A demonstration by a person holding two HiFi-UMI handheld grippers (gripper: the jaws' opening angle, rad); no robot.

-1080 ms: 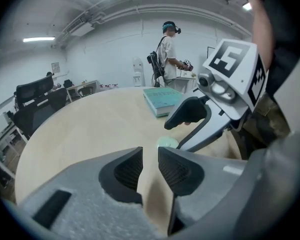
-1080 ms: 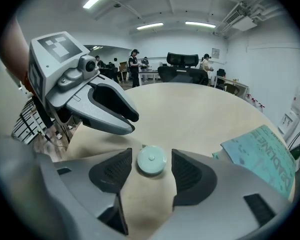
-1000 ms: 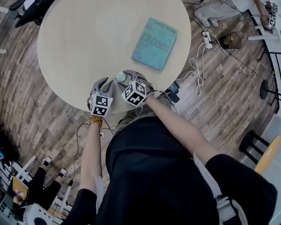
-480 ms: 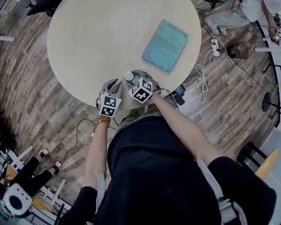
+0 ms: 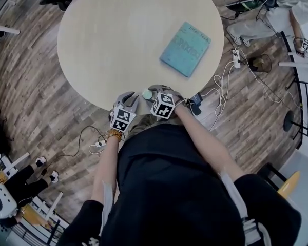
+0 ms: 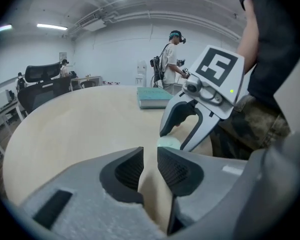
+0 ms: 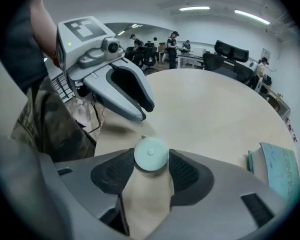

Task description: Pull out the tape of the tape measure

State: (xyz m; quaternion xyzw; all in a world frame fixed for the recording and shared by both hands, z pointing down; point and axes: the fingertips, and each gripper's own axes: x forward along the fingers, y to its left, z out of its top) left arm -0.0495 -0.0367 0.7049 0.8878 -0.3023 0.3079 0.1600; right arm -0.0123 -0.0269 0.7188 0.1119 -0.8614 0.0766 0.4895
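Note:
The tape measure (image 7: 151, 154) is a small round pale green disc. My right gripper (image 7: 151, 160) is shut on it, one dark pad against each side; its jaws have just been closing around the disc. From the head view the tape measure (image 5: 147, 94) is over the near edge of the round table (image 5: 118, 35), with the right gripper (image 5: 153, 92) on it. My left gripper (image 5: 129, 97) hangs just to its left, apart from the disc. Its pads (image 6: 132, 166) stand a narrow gap apart with nothing between them. No tape is visibly drawn out.
A teal book (image 5: 185, 48) lies on the table's right side. Cables and a power strip (image 5: 236, 58) lie on the wooden floor to the right. Office chairs and people stand beyond the table's far side.
Both grippers have drawn nearer to the table's near edge, and the tape measure has come along with the right one.

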